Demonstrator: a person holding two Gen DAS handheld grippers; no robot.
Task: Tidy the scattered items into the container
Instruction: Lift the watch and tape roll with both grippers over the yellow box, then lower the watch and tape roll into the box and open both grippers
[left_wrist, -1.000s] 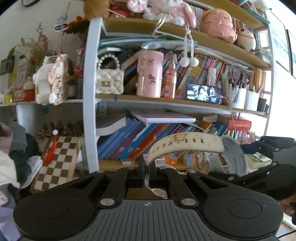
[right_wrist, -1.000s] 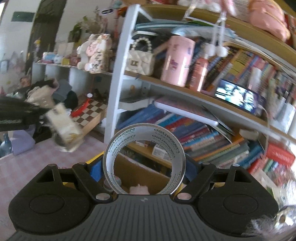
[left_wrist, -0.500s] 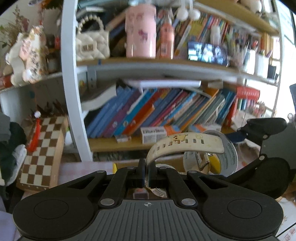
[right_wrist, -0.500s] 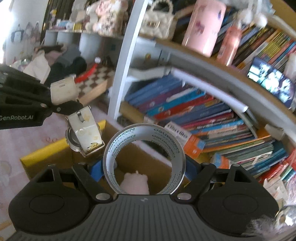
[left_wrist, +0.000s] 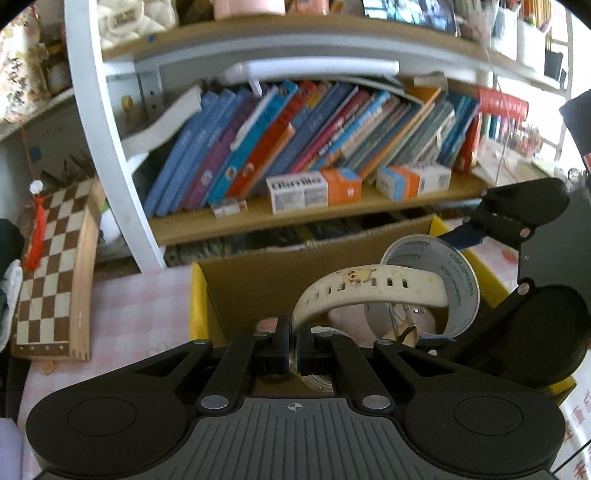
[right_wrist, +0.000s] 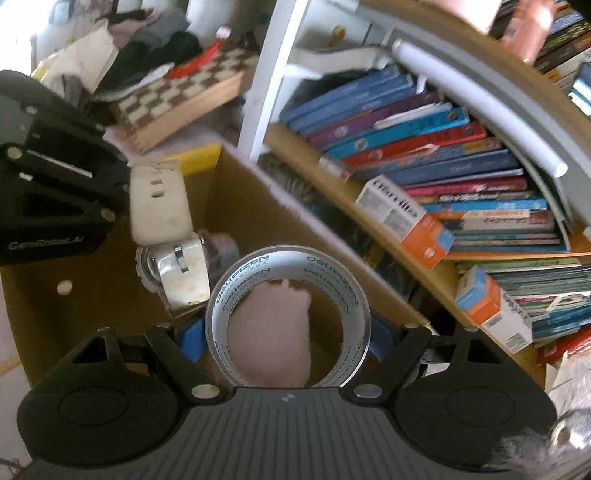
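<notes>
Left gripper over cardboard box, jaws pinched tight on strap of cream watch; strap arcs up and right, watch body hanging over box interior. Right gripper beside it, jaws spread wide, clamping tape roll by outer rim above box. Pink soft toy lies inside box, seen through roll. Box on pink checked desk, in front of bookshelf.

Black plastic claw bodies, ribbed grey tops, silver screws, blue finger pads.
</notes>
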